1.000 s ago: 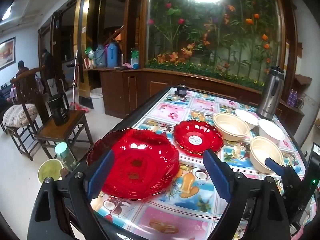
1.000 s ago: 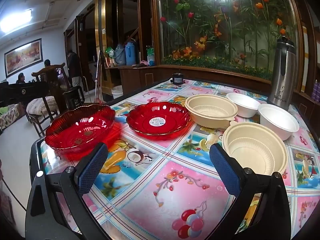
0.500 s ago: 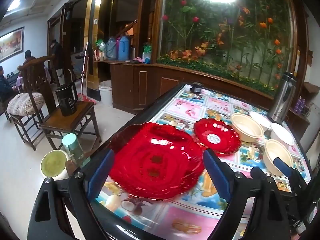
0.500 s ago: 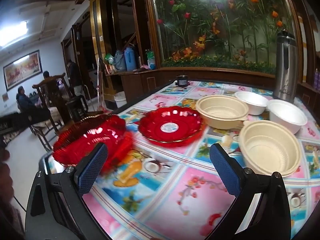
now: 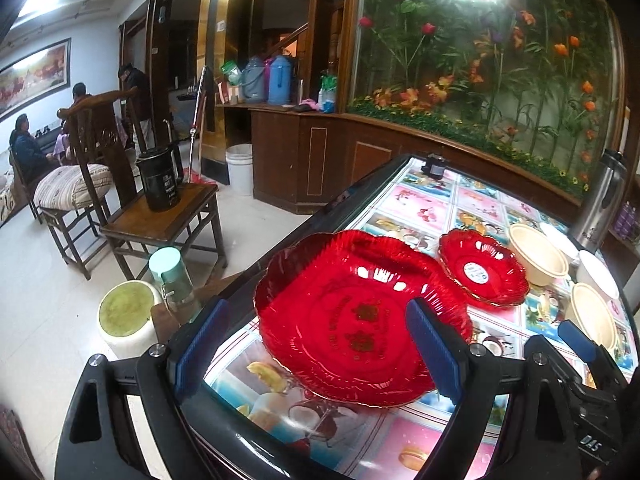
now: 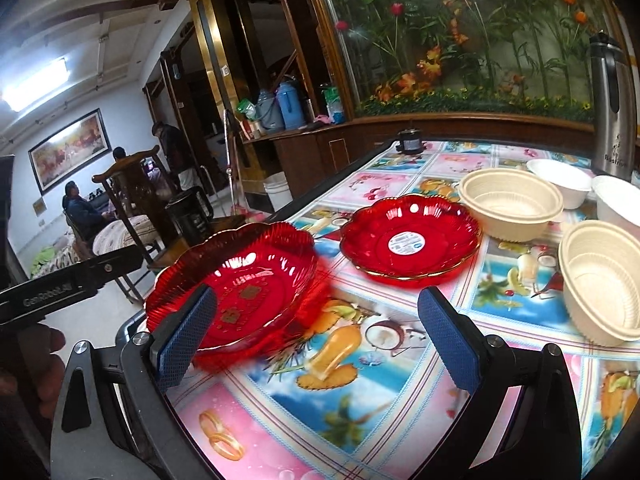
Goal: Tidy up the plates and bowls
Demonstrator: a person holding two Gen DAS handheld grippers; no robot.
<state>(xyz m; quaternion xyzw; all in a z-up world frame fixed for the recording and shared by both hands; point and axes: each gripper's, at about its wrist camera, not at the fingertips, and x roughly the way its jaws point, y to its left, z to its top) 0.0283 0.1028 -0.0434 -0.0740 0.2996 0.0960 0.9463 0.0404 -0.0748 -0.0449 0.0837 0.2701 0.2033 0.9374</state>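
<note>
A large red scalloped plate [image 5: 352, 312] sits near the table's left front corner; it also shows in the right wrist view [image 6: 244, 280]. A smaller red plate with a white sticker [image 5: 480, 270] [image 6: 408, 240] lies behind it. Two cream bowls [image 6: 510, 204] [image 6: 600, 284] and two white bowls [image 6: 560, 182] [image 6: 618, 204] stand to the right. My left gripper [image 5: 316, 340] is open, just in front of the large plate. My right gripper [image 6: 316, 340] is open above the tablecloth, its left finger [image 6: 186, 332] overlapping the large plate's right rim.
A steel thermos [image 6: 612, 108] stands at the back right, a small dark jar [image 6: 410, 144] at the table's far edge. The table [image 6: 360, 420] has a colourful patterned cloth. Left of it are a wooden chair with a black kettle [image 5: 158, 180], a stool [image 5: 126, 316] and a bottle [image 5: 174, 280].
Both grippers have pulled back and swung left. The large red plate looks tilted and blurred in the right view half a second ago, and rests close to the corner now.
</note>
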